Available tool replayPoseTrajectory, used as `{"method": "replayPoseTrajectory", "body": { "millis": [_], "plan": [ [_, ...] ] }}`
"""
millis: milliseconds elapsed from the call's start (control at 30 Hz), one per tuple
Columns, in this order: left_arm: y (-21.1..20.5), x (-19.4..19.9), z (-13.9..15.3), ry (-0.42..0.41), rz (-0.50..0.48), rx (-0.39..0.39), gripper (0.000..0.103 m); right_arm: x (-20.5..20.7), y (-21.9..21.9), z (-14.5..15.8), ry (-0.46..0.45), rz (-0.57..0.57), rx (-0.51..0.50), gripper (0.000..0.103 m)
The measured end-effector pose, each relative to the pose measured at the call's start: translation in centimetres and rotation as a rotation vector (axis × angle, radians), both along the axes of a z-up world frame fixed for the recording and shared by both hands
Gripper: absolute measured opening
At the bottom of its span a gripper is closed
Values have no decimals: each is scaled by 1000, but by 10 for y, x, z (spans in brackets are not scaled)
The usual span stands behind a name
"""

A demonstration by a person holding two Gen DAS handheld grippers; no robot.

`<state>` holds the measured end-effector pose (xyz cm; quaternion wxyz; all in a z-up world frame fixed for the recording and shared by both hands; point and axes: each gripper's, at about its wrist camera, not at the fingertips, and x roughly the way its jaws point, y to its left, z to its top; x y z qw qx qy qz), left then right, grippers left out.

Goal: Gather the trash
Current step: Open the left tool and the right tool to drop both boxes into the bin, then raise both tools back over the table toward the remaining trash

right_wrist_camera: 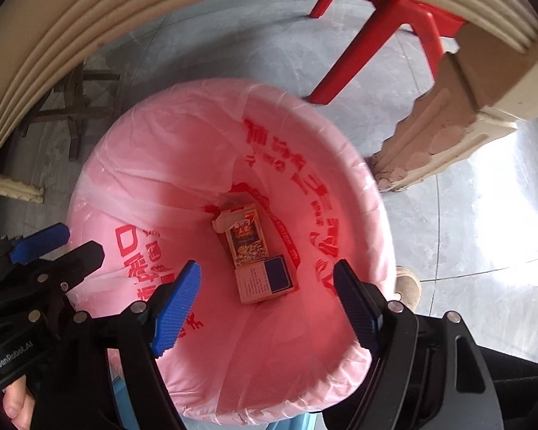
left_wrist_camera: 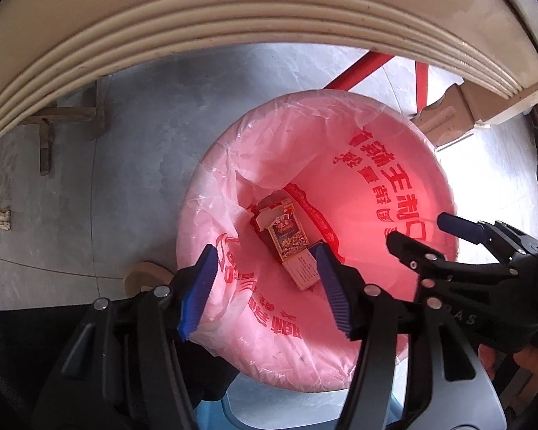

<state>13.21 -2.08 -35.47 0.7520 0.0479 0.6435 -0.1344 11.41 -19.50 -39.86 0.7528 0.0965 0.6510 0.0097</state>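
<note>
Pink crinkled plastic bin liner (right_wrist_camera: pixel 183 165), two flat cardboard boxes (right_wrist_camera: pixel 258 261) inside

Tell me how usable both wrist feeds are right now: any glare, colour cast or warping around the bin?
Left wrist: blown-out glare on the floor right of the pink bin liner, whose inside glows red. Right wrist: softer floor sheen, cartons at the bottom readable. Both: fisheye bends the cream table edge.
</note>
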Motion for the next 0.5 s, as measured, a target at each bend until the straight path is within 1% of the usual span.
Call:
{"method": "replayPoseTrajectory", "body": {
  "millis": [200,333,400,500],
  "plan": [
    [3,-4,12,-42,2,7,57,-7,-1,20,-45,-10,-30,75],
    [9,-10,26,-71,11,21,58,-16,4,43,-103,6,-55,75],
    [13,-16,37,-93,21,28,58,-18,8,54,-131,16,-68,75],
    [21,-24,61,-153,28,36,58,-24,13,79,-201,29,-87,75]
  ]
}}
